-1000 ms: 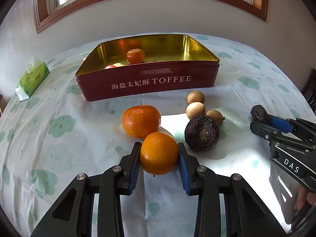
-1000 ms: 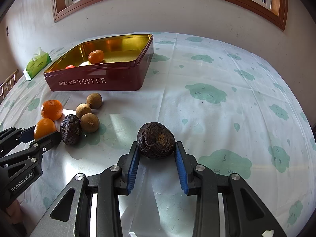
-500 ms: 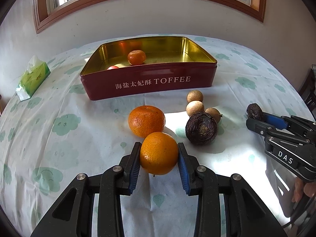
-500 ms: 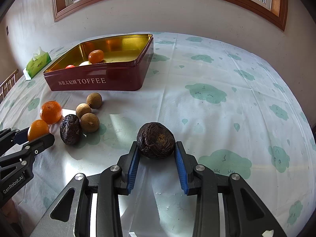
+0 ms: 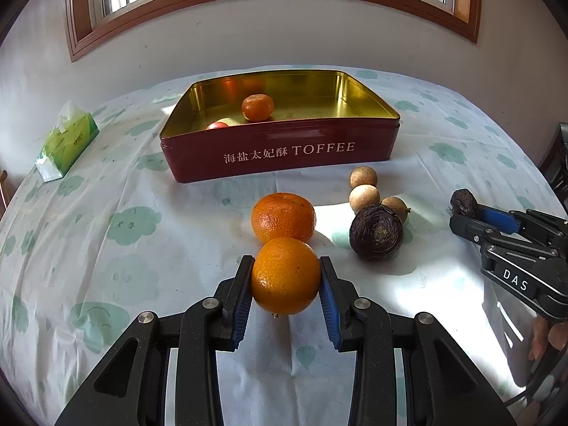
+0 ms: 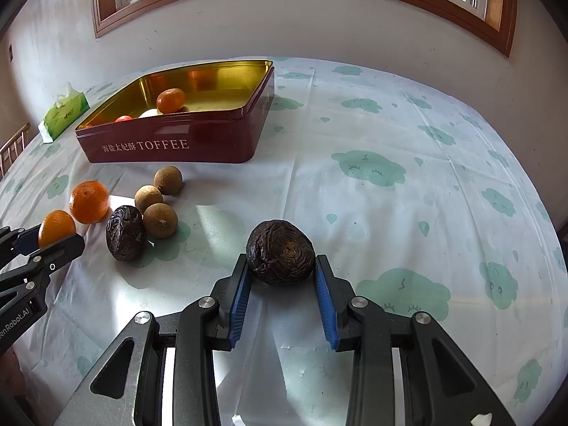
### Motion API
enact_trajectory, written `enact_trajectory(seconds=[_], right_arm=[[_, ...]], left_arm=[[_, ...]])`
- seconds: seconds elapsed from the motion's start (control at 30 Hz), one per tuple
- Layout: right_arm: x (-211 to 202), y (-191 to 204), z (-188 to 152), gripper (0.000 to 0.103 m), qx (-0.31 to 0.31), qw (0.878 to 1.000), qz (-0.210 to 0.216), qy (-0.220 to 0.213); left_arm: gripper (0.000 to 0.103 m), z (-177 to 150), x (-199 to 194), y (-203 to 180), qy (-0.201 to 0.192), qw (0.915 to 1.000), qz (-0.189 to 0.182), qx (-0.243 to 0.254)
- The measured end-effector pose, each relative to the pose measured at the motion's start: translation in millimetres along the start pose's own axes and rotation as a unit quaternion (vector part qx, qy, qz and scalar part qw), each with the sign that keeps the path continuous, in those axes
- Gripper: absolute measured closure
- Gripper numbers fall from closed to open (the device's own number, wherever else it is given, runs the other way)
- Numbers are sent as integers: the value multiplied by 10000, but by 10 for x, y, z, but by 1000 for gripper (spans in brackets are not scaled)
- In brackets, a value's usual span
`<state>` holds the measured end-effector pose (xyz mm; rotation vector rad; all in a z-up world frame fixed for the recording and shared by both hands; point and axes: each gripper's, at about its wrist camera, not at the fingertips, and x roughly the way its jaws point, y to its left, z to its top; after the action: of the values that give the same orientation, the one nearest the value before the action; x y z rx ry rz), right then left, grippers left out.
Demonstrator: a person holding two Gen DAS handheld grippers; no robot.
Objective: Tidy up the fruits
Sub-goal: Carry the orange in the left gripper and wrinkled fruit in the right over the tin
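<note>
Gripping a mandarin between left gripper pads and a wrinkled passion fruit in right gripper, both clamped clear of the cloth, presumably bound for toffee tin at twelve o'clock.

Glossy gilt metal tin; pebbled shiny orange; wrinkled matt dark fruit; smooth tablecloth

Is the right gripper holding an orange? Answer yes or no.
No, the right gripper is shut on a dark wrinkled fruit.
</note>
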<state>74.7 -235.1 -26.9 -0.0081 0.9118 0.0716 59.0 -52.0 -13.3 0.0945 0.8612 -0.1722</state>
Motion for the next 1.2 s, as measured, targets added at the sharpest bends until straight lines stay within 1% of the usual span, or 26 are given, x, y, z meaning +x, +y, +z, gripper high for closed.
enact_trajectory(seconds=[0.47, 0.83, 1.2], right_arm=[[42, 15, 87, 72, 64, 9997, -93, 236], [-6, 55, 205, 72, 64, 9998, -49, 202], [-56, 97, 340, 72, 94, 9999, 92, 105]], left_arm=[[67, 85, 1, 150, 0, 9999, 94, -113], [67, 196, 8, 240, -30, 9997, 142, -195], [67, 265, 20, 259, 1, 9997, 7, -247]])
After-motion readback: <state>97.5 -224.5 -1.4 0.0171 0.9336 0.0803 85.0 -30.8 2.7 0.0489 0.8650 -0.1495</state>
